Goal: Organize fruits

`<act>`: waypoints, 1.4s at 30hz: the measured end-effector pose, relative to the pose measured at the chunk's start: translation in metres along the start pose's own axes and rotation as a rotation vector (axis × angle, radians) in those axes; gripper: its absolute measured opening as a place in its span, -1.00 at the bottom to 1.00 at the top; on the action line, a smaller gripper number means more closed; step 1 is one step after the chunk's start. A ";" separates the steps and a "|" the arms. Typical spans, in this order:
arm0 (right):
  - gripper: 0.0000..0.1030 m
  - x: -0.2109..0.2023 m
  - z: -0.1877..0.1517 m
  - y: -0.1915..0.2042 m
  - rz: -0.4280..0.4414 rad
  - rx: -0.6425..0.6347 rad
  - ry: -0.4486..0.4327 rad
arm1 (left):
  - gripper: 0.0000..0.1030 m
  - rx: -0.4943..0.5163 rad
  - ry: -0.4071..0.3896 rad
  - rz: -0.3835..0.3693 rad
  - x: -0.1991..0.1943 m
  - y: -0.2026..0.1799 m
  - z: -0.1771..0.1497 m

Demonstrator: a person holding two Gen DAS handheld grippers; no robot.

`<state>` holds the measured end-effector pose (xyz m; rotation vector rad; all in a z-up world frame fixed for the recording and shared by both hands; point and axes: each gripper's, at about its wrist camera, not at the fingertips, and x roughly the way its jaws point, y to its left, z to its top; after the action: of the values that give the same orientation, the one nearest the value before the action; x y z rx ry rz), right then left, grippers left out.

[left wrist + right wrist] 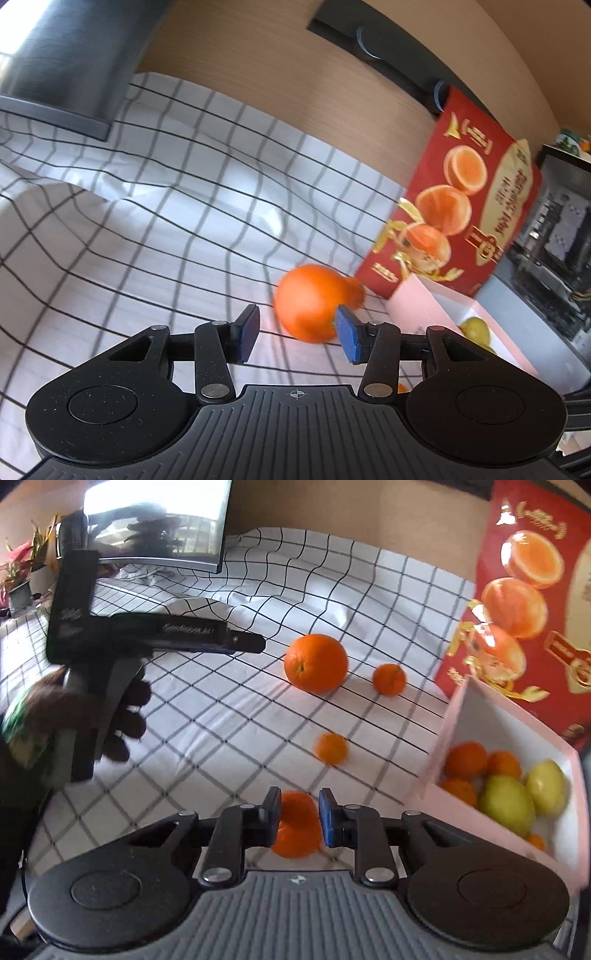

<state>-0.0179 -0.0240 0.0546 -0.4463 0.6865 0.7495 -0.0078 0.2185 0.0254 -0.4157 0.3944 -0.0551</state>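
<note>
The left gripper [297, 330] hangs above the checked cloth [147, 206] with its blue pads [248, 332] well apart and nothing between them. Just past them sits a large orange [308, 302], blurred, with a smaller orange [354, 291] half hidden behind it. To the right stands a red carton [476, 206] printed with cut oranges, and below it the corner of a pink box [417, 306] shows a yellow-green fruit [474, 328] inside. A dark monitor [74, 62] stands at the back left.

From the right wrist, the right gripper [299, 818] has its pads pressed in on a small orange [297, 827] — gripped from both sides, above the cloth [258, 602]. Ahead lie three loose fruits: a big orange [316, 663], a small one [389, 679] beside it, and a blurred small one [331, 748] nearer the gripper. The pink box [458, 716] at right holds several small oranges [466, 759] and two lemons [508, 803]. On the left a gloved hand [122, 716] holds the other gripper [255, 643], seen side-on — its fingers point toward the big orange but stop short of it.
</note>
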 end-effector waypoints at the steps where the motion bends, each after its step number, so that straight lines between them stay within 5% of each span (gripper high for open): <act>1: -0.58 -0.004 -0.007 -0.003 0.000 0.000 -0.007 | -0.03 0.004 0.004 -0.006 0.001 -0.003 -0.001; 5: -0.54 -0.014 -0.025 -0.010 0.041 0.048 -0.048 | -0.03 0.029 0.025 -0.016 0.007 -0.013 -0.008; 10: -0.20 -0.007 -0.036 -0.008 0.122 0.071 -0.064 | -0.03 0.050 0.026 -0.011 0.007 -0.016 -0.011; 15: 0.39 0.005 -0.042 0.004 0.091 0.030 -0.114 | -0.03 0.055 0.022 -0.012 0.006 -0.018 -0.011; 26: 0.49 0.038 -0.046 0.001 0.139 0.150 -0.105 | -0.02 0.254 0.127 -0.134 0.024 -0.061 -0.031; 33: 0.67 0.032 -0.053 0.007 0.080 0.088 -0.074 | -0.04 0.439 0.277 0.012 0.060 -0.101 -0.049; 37: 0.71 0.029 -0.056 0.004 0.084 0.097 -0.072 | -0.34 0.403 0.262 0.008 0.060 -0.097 -0.048; 42: 0.81 0.031 -0.055 0.007 0.091 0.081 -0.062 | -0.34 0.358 0.209 0.024 0.044 -0.092 -0.043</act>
<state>-0.0288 -0.0370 -0.0067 -0.3181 0.6803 0.8146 0.0192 0.1122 0.0102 -0.0508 0.5838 -0.1445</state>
